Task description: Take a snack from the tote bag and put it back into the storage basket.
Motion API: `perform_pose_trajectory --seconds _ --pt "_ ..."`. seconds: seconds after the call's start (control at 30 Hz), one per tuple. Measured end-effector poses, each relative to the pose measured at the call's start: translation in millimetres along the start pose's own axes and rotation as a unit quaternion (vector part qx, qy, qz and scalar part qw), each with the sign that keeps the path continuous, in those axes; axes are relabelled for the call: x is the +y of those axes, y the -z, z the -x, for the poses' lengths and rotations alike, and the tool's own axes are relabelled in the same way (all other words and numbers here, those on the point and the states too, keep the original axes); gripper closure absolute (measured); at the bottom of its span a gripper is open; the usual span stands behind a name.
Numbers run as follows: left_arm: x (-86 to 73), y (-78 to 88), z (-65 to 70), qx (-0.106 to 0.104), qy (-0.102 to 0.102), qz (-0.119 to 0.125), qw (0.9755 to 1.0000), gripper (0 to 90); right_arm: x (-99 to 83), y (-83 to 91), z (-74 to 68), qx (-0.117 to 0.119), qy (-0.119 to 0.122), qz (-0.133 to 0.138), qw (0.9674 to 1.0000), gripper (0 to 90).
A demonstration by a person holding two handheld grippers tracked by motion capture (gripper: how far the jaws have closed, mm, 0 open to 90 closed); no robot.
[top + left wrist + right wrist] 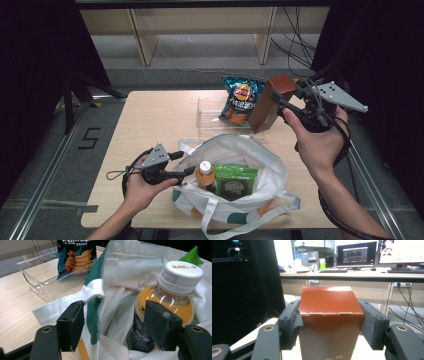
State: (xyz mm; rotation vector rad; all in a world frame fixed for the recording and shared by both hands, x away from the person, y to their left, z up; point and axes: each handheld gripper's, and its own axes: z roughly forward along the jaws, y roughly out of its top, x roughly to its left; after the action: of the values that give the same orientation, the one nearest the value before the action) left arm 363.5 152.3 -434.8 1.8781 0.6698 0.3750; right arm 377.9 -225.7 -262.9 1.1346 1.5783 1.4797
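A brown carton (270, 102) hangs tilted in the air above the table's far right, with my right gripper (281, 104) shut on it. In the right gripper view both pads (293, 322) press the carton's (329, 315) sides near its top flap. A white tote bag (260, 165) with green trim lies open at the front. An orange drink bottle (205, 175) and a green packet (235, 182) stand inside it. My left gripper (187, 171) is at the bag's left rim, open. The rim and strap (93, 293) lie loose between its pads (72, 325), and the bottle (172, 287) stands behind the right pad.
A clear plastic tray (210, 122) sits behind the bag, with a blue chips packet (241, 97) leaning in it. Bare tabletop (150, 120) spreads to the left. Shelving and cables stand beyond the far edge.
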Motion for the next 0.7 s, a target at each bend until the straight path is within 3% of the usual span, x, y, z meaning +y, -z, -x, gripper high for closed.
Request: perform_pose_trajectory --seconds 0.5,0.6,0.7 --pt "0.1 1.5 -0.1 0.000 0.001 0.004 1.0000 32.0 -5.6 -35.8 3.2 -0.034 0.010 -0.009 0.9993 40.1" --pt "0.2 1.4 -0.4 0.001 0.001 0.004 1.0000 32.0 -9.5 -41.2 5.4 -0.045 -0.007 -0.017 0.9988 40.1" --pt "0.3 1.2 -0.1 0.000 0.000 0.004 1.0000 32.0 -10.6 -43.8 9.1 -0.048 0.004 -0.014 0.9987 40.0"
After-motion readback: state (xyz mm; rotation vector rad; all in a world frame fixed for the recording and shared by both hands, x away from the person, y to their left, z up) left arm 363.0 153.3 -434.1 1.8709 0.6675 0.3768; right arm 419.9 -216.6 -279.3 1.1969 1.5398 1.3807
